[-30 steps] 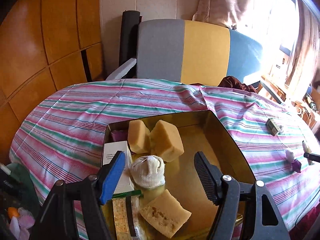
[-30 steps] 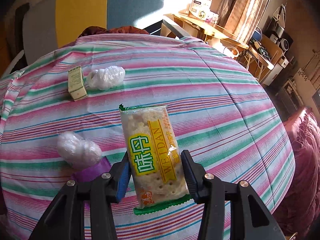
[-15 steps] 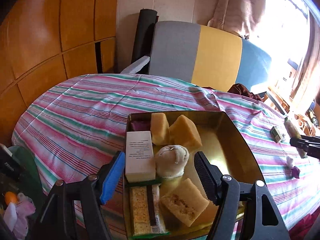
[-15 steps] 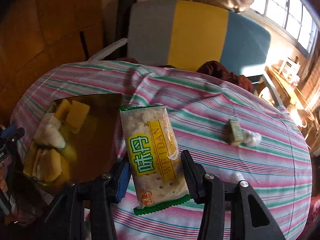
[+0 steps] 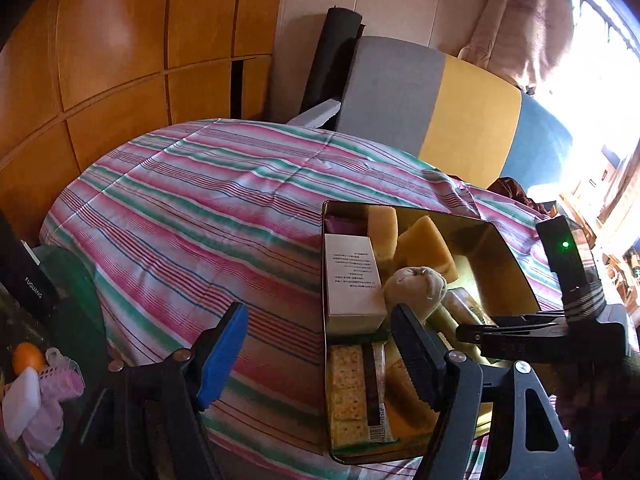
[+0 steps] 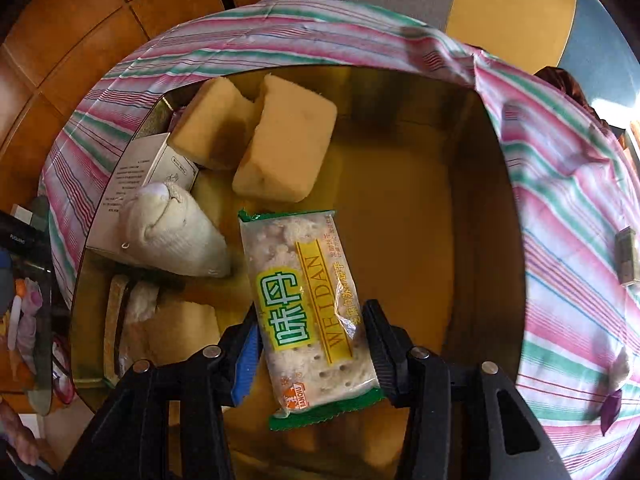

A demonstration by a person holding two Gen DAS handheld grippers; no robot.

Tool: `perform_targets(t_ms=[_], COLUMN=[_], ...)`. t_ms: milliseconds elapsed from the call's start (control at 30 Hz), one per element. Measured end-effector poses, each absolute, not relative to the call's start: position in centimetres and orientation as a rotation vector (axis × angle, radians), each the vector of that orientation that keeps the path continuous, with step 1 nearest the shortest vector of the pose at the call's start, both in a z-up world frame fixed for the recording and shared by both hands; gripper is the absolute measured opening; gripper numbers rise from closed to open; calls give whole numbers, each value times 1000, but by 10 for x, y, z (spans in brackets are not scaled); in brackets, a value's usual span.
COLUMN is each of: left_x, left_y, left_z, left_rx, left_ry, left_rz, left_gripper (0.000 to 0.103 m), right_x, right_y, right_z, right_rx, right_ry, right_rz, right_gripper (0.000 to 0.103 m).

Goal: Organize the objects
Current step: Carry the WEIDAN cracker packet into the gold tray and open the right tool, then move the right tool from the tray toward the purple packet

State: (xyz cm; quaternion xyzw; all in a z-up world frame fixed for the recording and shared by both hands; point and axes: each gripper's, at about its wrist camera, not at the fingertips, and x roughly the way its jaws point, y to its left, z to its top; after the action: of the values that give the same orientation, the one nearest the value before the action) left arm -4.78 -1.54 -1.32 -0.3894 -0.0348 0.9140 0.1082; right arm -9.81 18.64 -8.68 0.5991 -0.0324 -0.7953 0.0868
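My right gripper (image 6: 310,344) is shut on a clear cracker packet (image 6: 306,300) with green ends and holds it over the gold metal tin (image 6: 484,208). The tin holds yellow sponges (image 6: 288,148), a white box (image 6: 140,172), a white cloth pouch (image 6: 172,236) and another cracker packet (image 5: 354,392). My left gripper (image 5: 320,344) is open and empty, hovering over the tin's left rim (image 5: 325,280) and the striped cloth. The right gripper's body (image 5: 532,340) shows in the left wrist view, above the tin's right side.
The tin sits on a round table with a pink, green and white striped cloth (image 5: 208,208). A small green box (image 6: 626,256) and a plastic-wrapped purple item (image 6: 614,396) lie on the cloth to the right. A grey, yellow and blue chair (image 5: 440,112) stands behind.
My right gripper has swung left with the cracker packet, from over the bare cloth to over the tin. My left gripper has shifted left, off the tin's middle.
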Motion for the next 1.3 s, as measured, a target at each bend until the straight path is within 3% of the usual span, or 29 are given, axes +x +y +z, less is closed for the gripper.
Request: perform_targets(t_ms=[167,767,1300], left_x=[-47,-26,-8], left_y=[-15,17,64], left_z=[-17,-2,5], left_rx=[-1157,-1074,-1022], left_ry=[-94,40,178], left_rz=[2684,2663,2580], left_gripper=[75,75,75], right_x=[-91,-42,-4], right_y=[180,209,292], right_z=[-89,-24,-7], right_rx=[1726,1456,1433], right_ry=[-170,-52,-116], right_rz=[-2353,-2593,-2790], right_gripper=[52,52,54])
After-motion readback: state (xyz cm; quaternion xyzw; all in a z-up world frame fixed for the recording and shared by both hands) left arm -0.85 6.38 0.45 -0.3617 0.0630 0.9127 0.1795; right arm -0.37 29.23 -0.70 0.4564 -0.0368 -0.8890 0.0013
